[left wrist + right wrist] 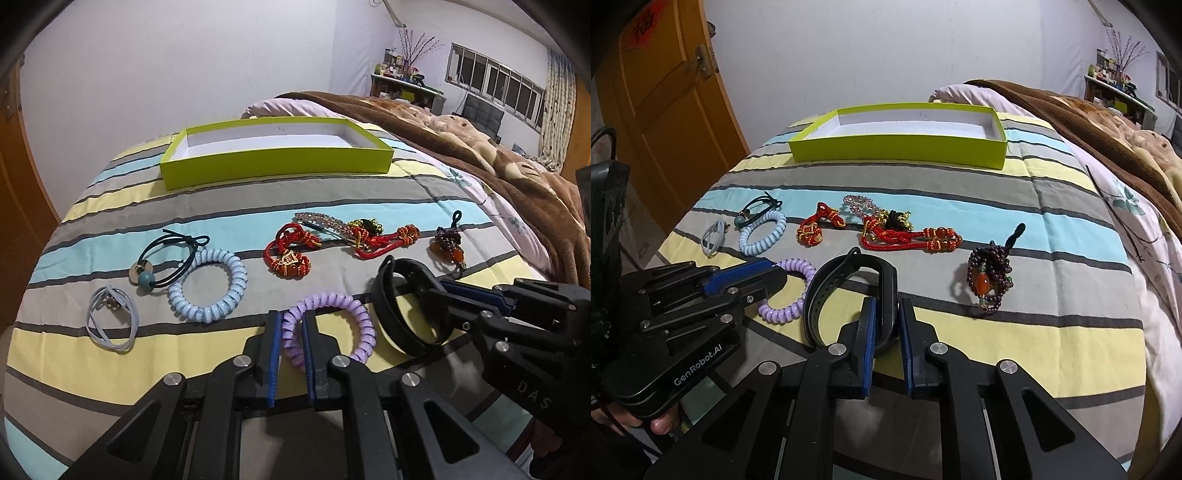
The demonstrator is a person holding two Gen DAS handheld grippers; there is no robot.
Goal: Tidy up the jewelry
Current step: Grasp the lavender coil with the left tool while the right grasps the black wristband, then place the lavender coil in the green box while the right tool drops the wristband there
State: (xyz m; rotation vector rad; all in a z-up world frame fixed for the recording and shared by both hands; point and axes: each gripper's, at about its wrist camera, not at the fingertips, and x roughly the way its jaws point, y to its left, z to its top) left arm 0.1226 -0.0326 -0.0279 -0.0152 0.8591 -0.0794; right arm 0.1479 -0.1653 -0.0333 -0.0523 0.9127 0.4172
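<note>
My left gripper (291, 317) is shut on a purple spiral hair tie (354, 314) at the bed's near edge; the tie also shows in the right wrist view (783, 310). My right gripper (886, 314) is shut on a black wristband (846, 280), which the left wrist view shows too (384, 310). A lime-green open box (277, 162) with a white inside lies further back on the striped bedspread, also visible in the right wrist view (897, 147). Between lie a light blue spiral tie (207, 284), red cord bracelets (291, 254) and a dark bead bracelet (990, 280).
A dark elastic with a teal bead (166, 262) and a pale blue band (110, 321) lie at the left. A brown blanket (498, 162) covers the bed's right side. An orange door (665, 110) stands to the left.
</note>
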